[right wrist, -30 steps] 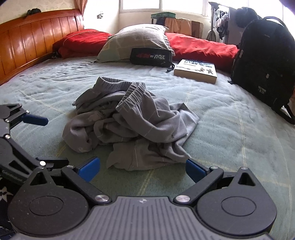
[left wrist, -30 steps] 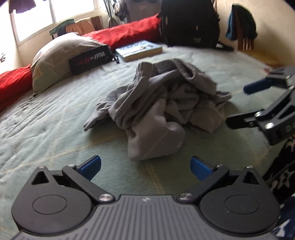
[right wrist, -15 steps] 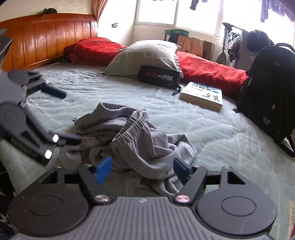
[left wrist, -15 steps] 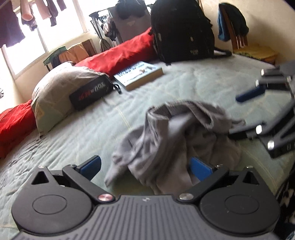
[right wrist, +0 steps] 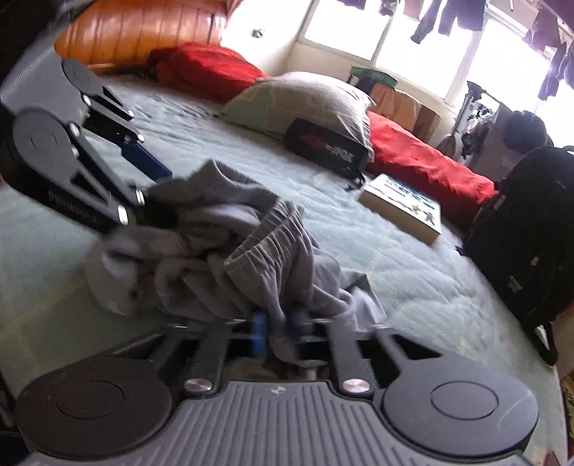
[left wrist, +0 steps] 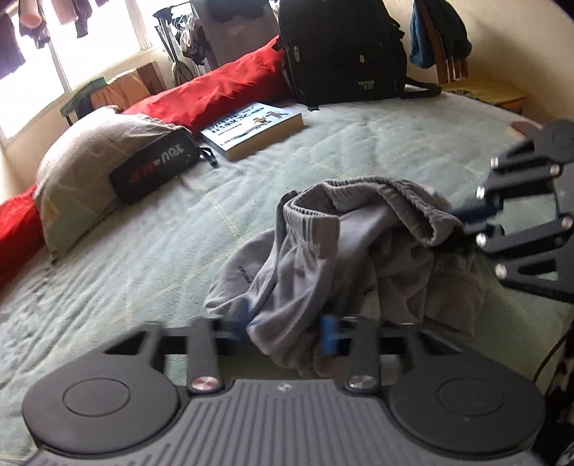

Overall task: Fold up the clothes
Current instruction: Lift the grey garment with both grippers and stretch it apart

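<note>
A crumpled grey garment with an elastic waistband lies bunched on the pale green bedcover. My left gripper is at its near edge. The jaws are closing, a thick fold of cloth sits between the blue pads, and they press on it. In the right wrist view, the same gripper reaches into the garment from the left. My right gripper is shut on a thin fold of the grey cloth. From the left wrist view, it pinches the waistband at the right, and that edge is raised.
A grey pillow with a black pouch against it, a book, red bolsters and a black backpack line the far side of the bed. A wooden headboard stands beyond the left gripper.
Both grippers moved in onto the garment from open and closed on folds of it. The waistband has been drawn up and the pile bunched toward the grippers.
</note>
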